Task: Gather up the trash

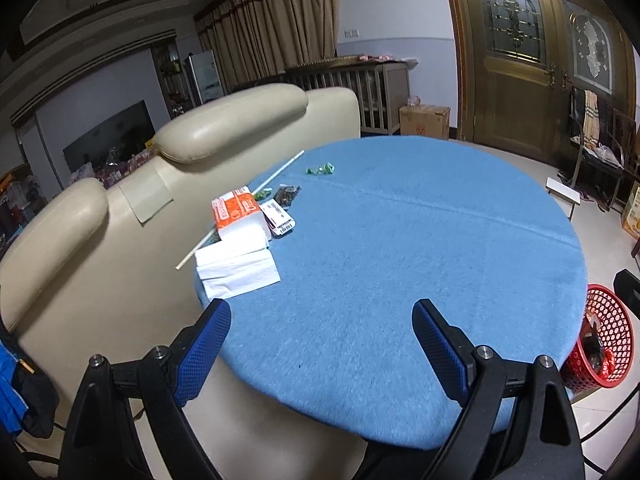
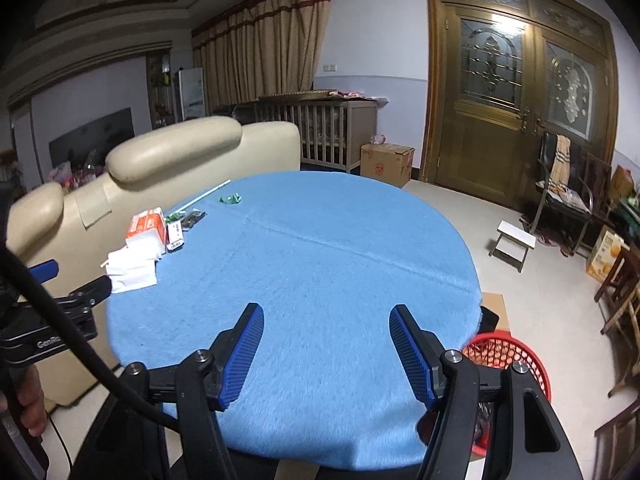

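Observation:
A round table with a blue cloth (image 1: 400,260) carries litter on its left side. There lie white tissues (image 1: 236,268), an orange tissue pack (image 1: 236,210), a white packet (image 1: 278,218), a dark wrapper (image 1: 288,194), a green wrapper (image 1: 320,169) and a long white stick (image 1: 276,174). My left gripper (image 1: 320,316) hangs open over the near table edge, just short of the tissues. My right gripper (image 2: 326,316) is open over the near part of the cloth (image 2: 320,264), nothing between its fingers. The right wrist view also shows the tissues (image 2: 132,268), green wrapper (image 2: 230,199) and left gripper (image 2: 76,276).
A red mesh basket (image 1: 604,340) (image 2: 508,352) with dark contents stands on the floor at the table's right. A cream sofa back (image 1: 120,208) presses against the table's left side. A small white stool (image 2: 516,240), chairs and cardboard boxes stand further right. A hand (image 2: 28,400) grips the left tool.

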